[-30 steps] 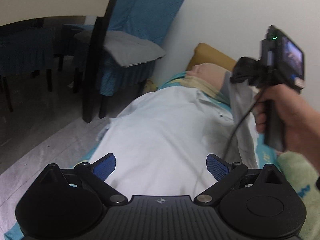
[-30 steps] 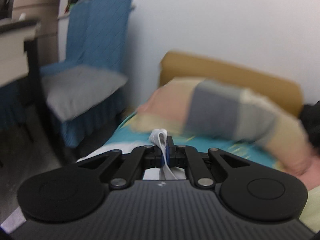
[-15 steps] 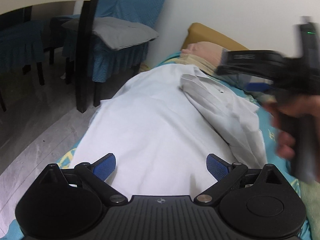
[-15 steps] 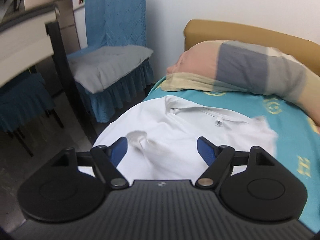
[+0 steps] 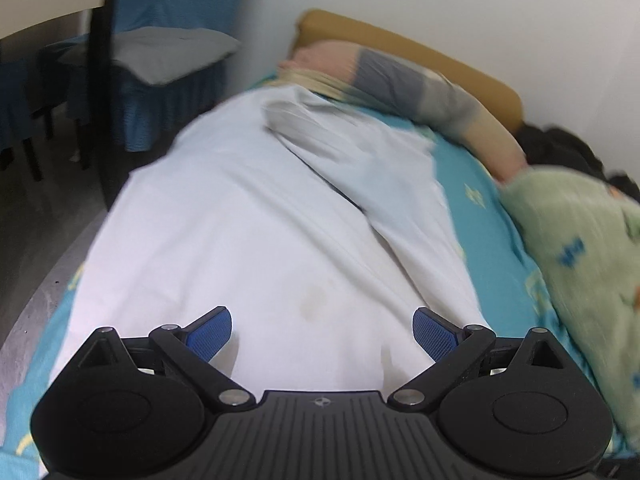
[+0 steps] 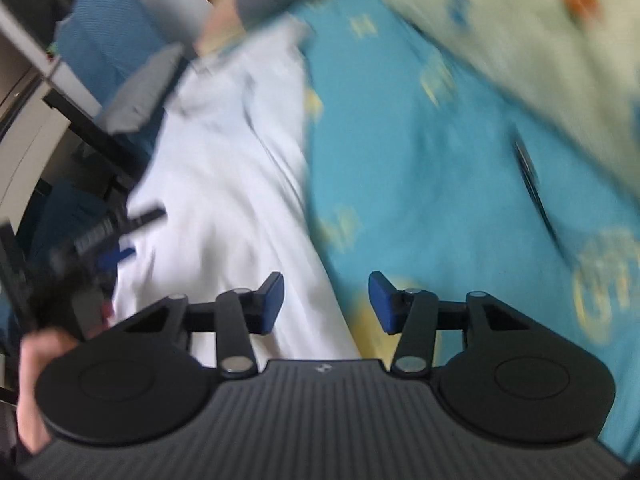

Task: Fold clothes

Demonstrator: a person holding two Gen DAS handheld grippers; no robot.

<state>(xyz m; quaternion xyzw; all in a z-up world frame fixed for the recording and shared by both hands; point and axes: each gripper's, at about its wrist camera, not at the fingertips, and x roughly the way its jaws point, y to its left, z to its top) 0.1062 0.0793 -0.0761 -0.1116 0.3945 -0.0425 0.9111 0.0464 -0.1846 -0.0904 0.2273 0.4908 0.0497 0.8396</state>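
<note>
**A:** What fills the frames, biggest thing first?

**B:** A bed with a turquoise sheet (image 5: 486,196). On it lies a white shirt (image 5: 248,232), spread flat and taking up the centre of the left wrist view. Its long axis runs from the bottom of the frame up to the upper middle, with the collar end pointing toward a striped pillow (image 5: 400,80) at the headboard. One side panel is folded inward, making a diagonal ridge.

**B:** A pale green blanket (image 5: 580,248) sits at the right edge, and a blue-covered chair (image 5: 160,56) stands at upper left.

**A:** And the claws?

**B:** The left gripper (image 5: 322,330) is spread wide and empty above the shirt's near end. The right gripper (image 6: 326,300) is about half spread; it has just been narrowing, with nothing gripped, and the shirt's right edge lies beneath the gap. That view is blurred.
</note>
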